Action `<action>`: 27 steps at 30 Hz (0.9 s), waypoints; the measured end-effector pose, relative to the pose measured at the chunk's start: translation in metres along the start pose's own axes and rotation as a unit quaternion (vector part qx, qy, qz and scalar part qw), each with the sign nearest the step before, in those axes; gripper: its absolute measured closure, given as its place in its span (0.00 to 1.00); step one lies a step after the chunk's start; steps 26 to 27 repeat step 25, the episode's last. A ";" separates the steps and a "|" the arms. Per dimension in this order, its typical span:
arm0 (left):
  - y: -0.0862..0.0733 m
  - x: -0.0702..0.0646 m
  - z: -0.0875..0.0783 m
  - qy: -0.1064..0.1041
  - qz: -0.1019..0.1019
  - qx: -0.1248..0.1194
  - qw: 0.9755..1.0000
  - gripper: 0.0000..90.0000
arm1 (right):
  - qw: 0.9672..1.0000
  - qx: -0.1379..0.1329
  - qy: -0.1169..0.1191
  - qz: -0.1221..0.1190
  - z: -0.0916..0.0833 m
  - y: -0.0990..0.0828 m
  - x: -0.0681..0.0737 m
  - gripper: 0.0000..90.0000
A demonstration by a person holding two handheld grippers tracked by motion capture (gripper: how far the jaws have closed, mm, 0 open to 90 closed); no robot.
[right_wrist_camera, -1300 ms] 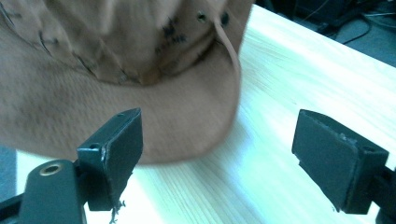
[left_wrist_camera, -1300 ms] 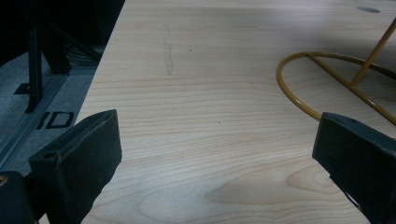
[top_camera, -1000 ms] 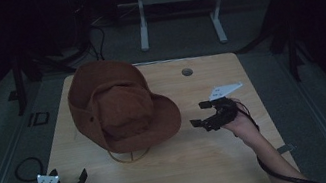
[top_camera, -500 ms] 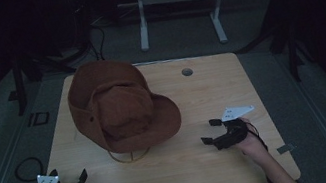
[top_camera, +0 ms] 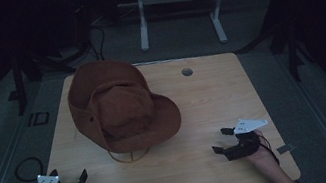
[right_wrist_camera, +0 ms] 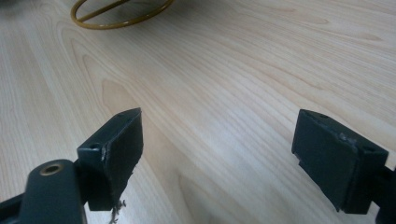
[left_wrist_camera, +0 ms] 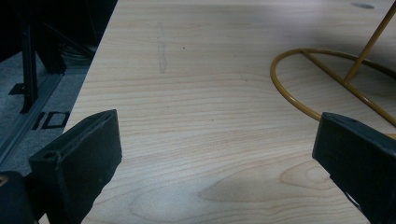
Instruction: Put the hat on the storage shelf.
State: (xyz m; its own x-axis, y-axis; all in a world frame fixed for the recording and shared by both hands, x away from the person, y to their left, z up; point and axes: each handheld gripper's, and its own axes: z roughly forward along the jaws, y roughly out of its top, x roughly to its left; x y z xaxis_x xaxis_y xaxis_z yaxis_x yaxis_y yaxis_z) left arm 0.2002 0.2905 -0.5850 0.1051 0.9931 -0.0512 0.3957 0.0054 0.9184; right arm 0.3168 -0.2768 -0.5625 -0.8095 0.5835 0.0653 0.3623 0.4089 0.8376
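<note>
You see brown hat (top_camera: 120,104) at far left. Yellow wire stand (top_camera: 130,154) under it. Table (top_camera: 213,98) light wood, wavy grain. Your grippers black, grey plates.

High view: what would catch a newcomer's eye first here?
A big brown wide-brimmed hat sits on a yellow wire stand at the left middle of the wooden table. Nearer the person, the left gripper and right gripper rest open at the table's front corners.

A brown wide-brimmed hat (top_camera: 120,106) sits tilted atop a yellow wire stand (top_camera: 130,154) on the left half of a pale wooden table (top_camera: 232,94). The stand's ring base (left_wrist_camera: 327,88) lies flat on the wood, with a thin rod rising from it.
</note>
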 end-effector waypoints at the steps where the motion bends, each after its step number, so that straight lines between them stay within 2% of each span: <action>1: 0.000 0.000 0.000 0.001 0.001 0.001 1.000 0.02 | 1.000 -0.001 0.000 -0.001 -0.001 -0.003 0.000 0.18; 5: 0.000 0.001 -0.001 0.000 -0.001 0.000 1.000 0.02 | 1.000 0.007 -0.010 -0.015 -0.005 -0.011 0.002 0.18; 9: 0.000 0.001 -0.001 0.000 -0.002 -0.001 1.000 0.02 | 1.000 0.002 -0.020 -0.024 -0.013 -0.016 0.002 0.16; 13: 0.000 0.001 -0.001 0.001 -0.002 0.000 1.000 0.02 | 0.998 0.003 -0.042 -0.040 -0.021 -0.022 0.000 0.16; 16: 0.000 0.001 -0.001 0.000 -0.002 0.001 1.000 0.02 | 0.998 -0.004 -0.049 -0.034 -0.027 -0.026 -0.003 0.16; 22: 0.000 0.002 -0.001 0.000 -0.005 0.001 1.000 0.02 | 0.997 0.005 -0.053 -0.053 -0.025 -0.027 -0.003 0.16; 27: 0.000 0.002 -0.001 0.001 -0.005 0.001 1.000 0.02 | 0.997 0.004 -0.052 -0.054 -0.025 -0.026 -0.003 0.16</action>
